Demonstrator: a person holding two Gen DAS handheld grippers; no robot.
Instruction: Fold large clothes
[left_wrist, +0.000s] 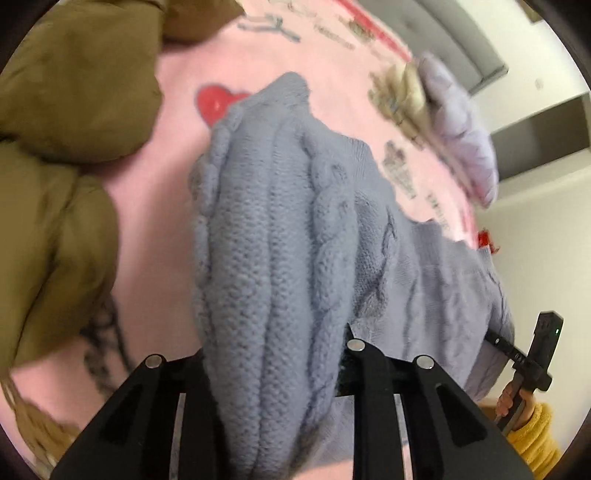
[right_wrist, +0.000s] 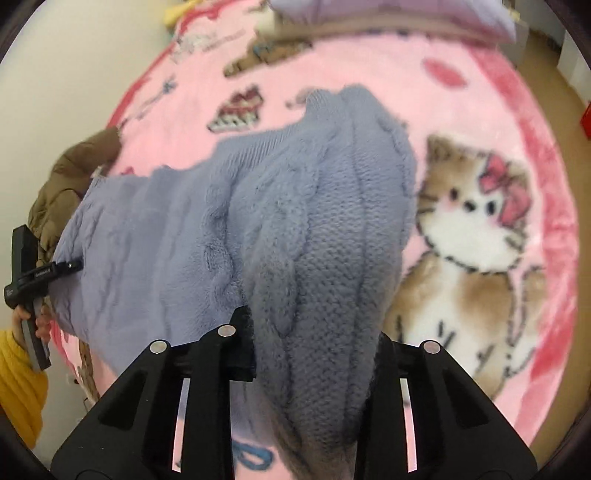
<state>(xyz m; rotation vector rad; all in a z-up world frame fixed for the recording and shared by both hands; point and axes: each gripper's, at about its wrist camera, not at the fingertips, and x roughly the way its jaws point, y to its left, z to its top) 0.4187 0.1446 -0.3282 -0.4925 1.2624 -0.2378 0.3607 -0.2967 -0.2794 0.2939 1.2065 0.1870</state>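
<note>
A grey-blue cable-knit sweater (left_wrist: 280, 229) hangs lifted above the pink printed blanket (left_wrist: 173, 122), stretched between both grippers. My left gripper (left_wrist: 273, 354) is shut on one bunched part of the sweater. My right gripper (right_wrist: 314, 339) is shut on another bunched part of the same sweater (right_wrist: 258, 206). Each gripper also shows at the edge of the other's view: the right one (left_wrist: 532, 354) at the sweater's right edge, the left one (right_wrist: 33, 273) at its left edge. The knit hides the fingertips.
An olive puffer jacket (left_wrist: 59, 155) lies at the left of the blanket; it shows brown in the right wrist view (right_wrist: 70, 173). A lilac quilted garment (left_wrist: 461, 125) lies at the far side (right_wrist: 369, 14). The blanket (right_wrist: 480, 206) bears a cat print. White walls surround it.
</note>
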